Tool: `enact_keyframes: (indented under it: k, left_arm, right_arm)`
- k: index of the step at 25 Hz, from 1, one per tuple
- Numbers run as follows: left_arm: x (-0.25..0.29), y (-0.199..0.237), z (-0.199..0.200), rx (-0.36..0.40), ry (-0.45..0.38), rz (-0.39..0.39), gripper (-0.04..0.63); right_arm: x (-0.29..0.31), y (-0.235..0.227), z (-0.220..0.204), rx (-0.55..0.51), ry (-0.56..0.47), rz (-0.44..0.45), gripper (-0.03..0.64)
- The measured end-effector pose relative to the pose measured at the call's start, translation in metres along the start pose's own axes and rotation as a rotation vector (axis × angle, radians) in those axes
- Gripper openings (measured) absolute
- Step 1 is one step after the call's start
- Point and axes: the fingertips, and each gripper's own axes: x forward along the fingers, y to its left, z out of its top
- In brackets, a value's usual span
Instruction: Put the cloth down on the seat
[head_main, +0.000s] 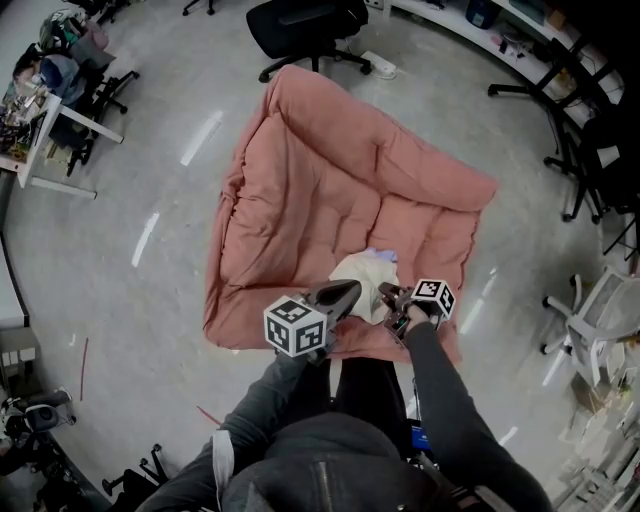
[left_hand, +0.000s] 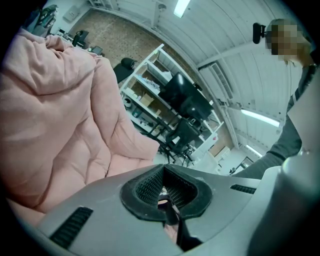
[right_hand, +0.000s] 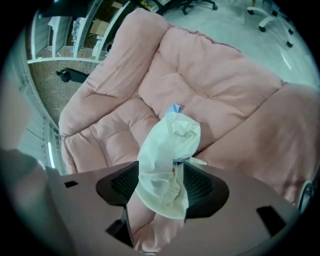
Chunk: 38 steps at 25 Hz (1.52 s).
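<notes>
My right hand-held gripper (right_hand: 162, 187) has its jaws spread wide. The cloth (right_hand: 170, 145), a crumpled cream-white bundle with a bit of pale blue at its far edge, stands loosely in the gap between the two dark ribbed pads, which do not press on it. It overlaps the front of the left pad. From the head view I see the cloth resting on the near part of the seat (head_main: 310, 190), a big quilted pink cushion chair spread out on the grey floor (head_main: 150, 150). Both tools hover just over its front edge.

My left hand-held gripper (head_main: 352, 290) sits beside the cloth with its jaws drawn together to a point. In its own view the pads meet in a narrow V with nothing gripped.

A black office chair (head_main: 305, 30) stands behind the seat.
</notes>
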Motion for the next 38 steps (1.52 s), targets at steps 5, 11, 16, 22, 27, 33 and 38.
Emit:
enact_keyframes:
  k: [5,11,16,22,27,33,38]
  left_arm:
    - [-0.006,-0.013,-0.002,0.008,-0.003,-0.036,0.008]
    - [-0.015,-0.026,0.0,0.032,-0.009,-0.058,0.008]
    - [-0.013,-0.037,0.01,0.04,-0.031,-0.079,0.008]
    - [-0.008,-0.064,0.037,0.127,-0.051,-0.117,0.008]
    - [-0.008,-0.101,0.065,0.234,-0.09,-0.172,0.008]
    - [-0.026,-0.135,0.094,0.326,-0.178,-0.211,0.008]
    - [-0.033,-0.158,0.097,0.402,-0.201,-0.236,0.008]
  right_arm:
    - [-0.023,0.022,-0.005,-0.016,-0.077,0.114,0.244]
    - [-0.077,0.078,-0.018,-0.134,-0.258,0.365,0.244]
    - [-0.132,0.117,-0.021,-0.215,-0.385,0.565,0.242]
    - [-0.193,0.166,-0.029,-0.332,-0.489,0.691,0.242]
    - [-0.249,0.199,-0.043,-0.424,-0.596,0.769,0.242]
    - [-0.304,0.222,-0.073,-0.575,-0.766,0.802,0.239]
    - [-0.321,0.228,-0.102,-0.704,-0.847,0.781,0.052]
